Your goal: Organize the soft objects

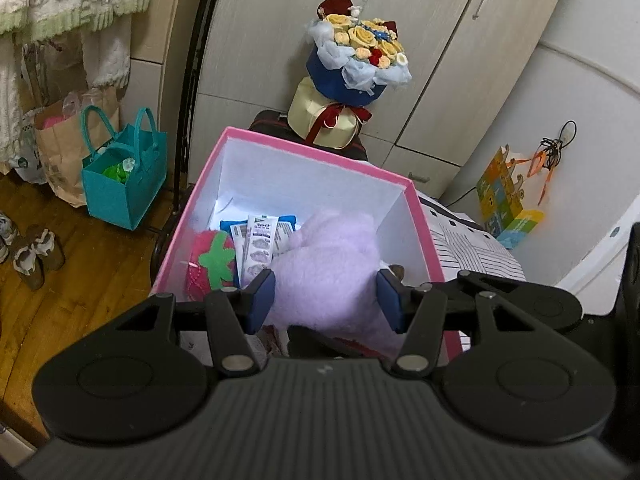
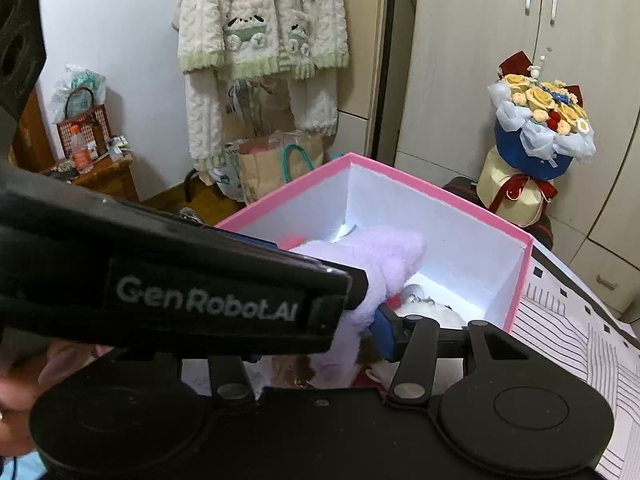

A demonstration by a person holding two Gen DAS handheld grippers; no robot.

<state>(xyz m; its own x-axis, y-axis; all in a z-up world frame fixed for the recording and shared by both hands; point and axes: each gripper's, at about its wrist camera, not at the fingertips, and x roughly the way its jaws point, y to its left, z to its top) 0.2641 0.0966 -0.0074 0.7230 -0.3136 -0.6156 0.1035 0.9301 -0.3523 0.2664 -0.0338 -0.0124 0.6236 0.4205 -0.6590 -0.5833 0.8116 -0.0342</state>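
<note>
The left gripper (image 1: pixel 326 300) hangs over the near edge of the pink box (image 1: pixel 304 152), its blue pads (image 1: pixel 262 298) spread wide on either side of a lilac plush toy (image 1: pixel 332 272). The pads look just clear of the fur on both sides, so the jaws stand apart and grip nothing. The plush lies inside the box, filling its near right part and spilling toward the near wall. Beside it, against the left wall, sits a red strawberry plush (image 1: pixel 210 260) with a green felt leaf, and between the two lie some printed sachets (image 1: pixel 260 246) on the box floor.

From the right wrist view, the right gripper (image 2: pixel 316 340) is also at the near edge of the box, and the same lilac toy passes down between its fingers. The left gripper's black body crosses the frame and hides one finger, so whether these jaws pinch the fur is probably not something this view can settle; I cannot tell. The box's white inner walls (image 2: pixel 440 232) are bare toward the far corner.

Beyond the box's far edge stands a flower bouquet (image 1: pixel 356 64) before the wardrobe, and a teal bag (image 1: pixel 124 184) sits on the wooden floor off its left side
</note>
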